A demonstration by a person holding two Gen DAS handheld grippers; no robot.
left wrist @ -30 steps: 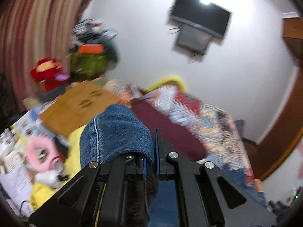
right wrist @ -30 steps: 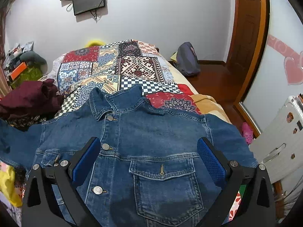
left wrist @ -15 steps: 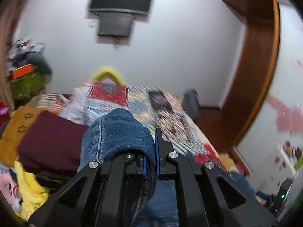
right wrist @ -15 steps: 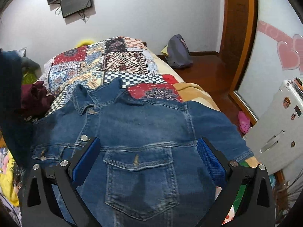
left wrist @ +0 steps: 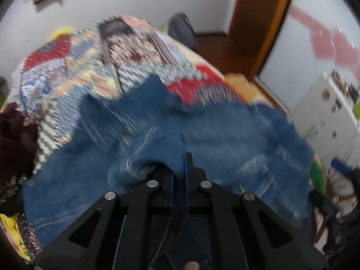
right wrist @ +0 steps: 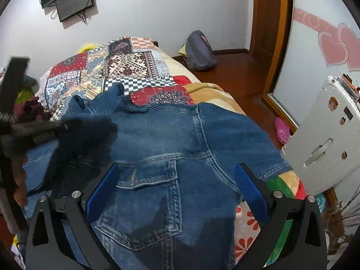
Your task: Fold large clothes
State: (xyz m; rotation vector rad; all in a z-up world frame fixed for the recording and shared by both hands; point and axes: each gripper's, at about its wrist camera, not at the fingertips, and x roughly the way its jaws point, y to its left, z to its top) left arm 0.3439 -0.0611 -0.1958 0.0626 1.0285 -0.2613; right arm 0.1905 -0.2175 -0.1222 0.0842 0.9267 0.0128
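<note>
A blue denim jacket (right wrist: 171,139) lies front-up on the patchwork bed cover (right wrist: 126,67), collar toward the far wall. My left gripper (left wrist: 180,164) is shut on the jacket's left sleeve (left wrist: 162,144) and holds it over the jacket's body; the left wrist view is motion-blurred. That gripper and the dark sleeve (right wrist: 85,135) also show at the left of the right wrist view. My right gripper (right wrist: 175,191) is open and empty, hovering above the chest pocket (right wrist: 146,193).
A maroon garment (left wrist: 15,144) lies at the bed's left edge. A grey backpack (right wrist: 199,52) sits on the wooden floor by the door frame (right wrist: 270,33). A white cabinet (right wrist: 326,139) and a pink shoe (right wrist: 282,130) stand to the right.
My left gripper has swung right and down with the sleeve, from the cluttered left side to over the jacket. My right gripper has crept forward over the jacket, still open.
</note>
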